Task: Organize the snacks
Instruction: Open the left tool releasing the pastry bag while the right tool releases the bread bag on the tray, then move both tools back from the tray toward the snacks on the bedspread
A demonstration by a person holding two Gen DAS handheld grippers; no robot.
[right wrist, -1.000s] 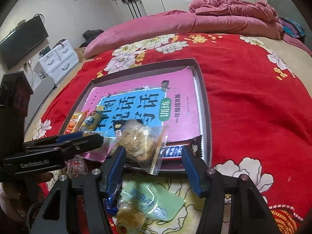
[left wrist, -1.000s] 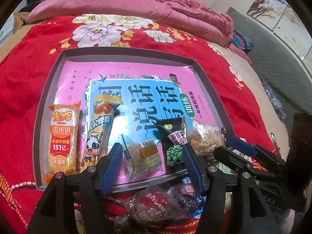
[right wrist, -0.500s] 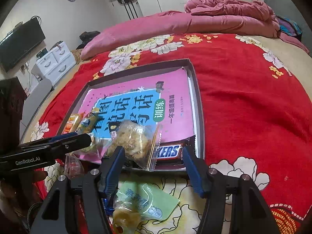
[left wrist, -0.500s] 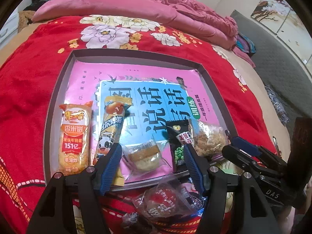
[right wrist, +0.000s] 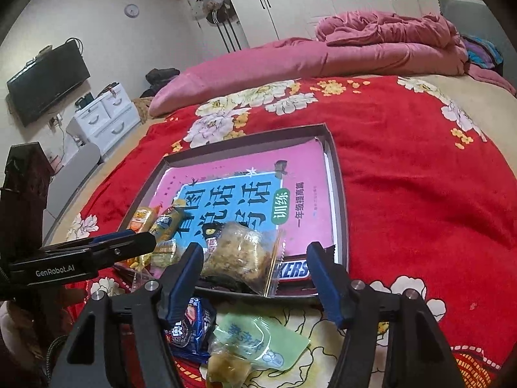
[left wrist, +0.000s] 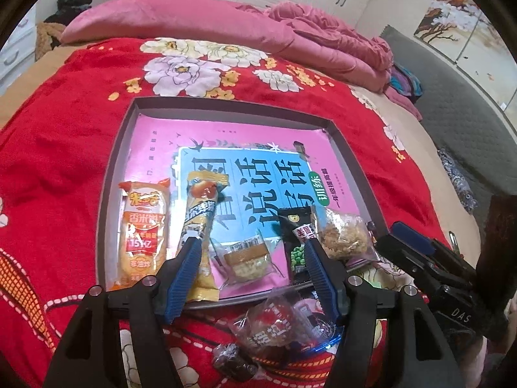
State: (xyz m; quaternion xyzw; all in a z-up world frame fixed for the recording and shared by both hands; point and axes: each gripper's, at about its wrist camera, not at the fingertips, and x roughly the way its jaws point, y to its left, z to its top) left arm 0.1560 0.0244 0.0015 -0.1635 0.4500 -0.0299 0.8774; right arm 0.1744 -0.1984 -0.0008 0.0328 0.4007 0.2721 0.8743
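Note:
A grey tray (left wrist: 111,174) lined with a pink and blue book lies on the red bedspread. In it, left to right, lie an orange rice cracker pack (left wrist: 143,232), a yellow stick snack (left wrist: 200,226), a clear-wrapped cake (left wrist: 247,258), a green pea pack (left wrist: 297,245) and a clear bag of crumbly snack (left wrist: 344,236). A Snickers bar (right wrist: 294,270) lies at the tray's near right corner. My left gripper (left wrist: 252,249) is open and empty above the cake. My right gripper (right wrist: 255,252) is open and empty over the crumbly bag (right wrist: 239,255).
Loose snacks lie on the bedspread in front of the tray: a red wrapped one (left wrist: 274,323), a dark candy (left wrist: 232,359), a blue pack (right wrist: 190,326), a green packet (right wrist: 258,339). Pink quilt and pillow (left wrist: 181,16) lie behind.
Both grippers have drawn back and risen slightly, so the tray sits farther away. The crumbly bag now lies in the tray beside the pea pack. Both grippers stay open.

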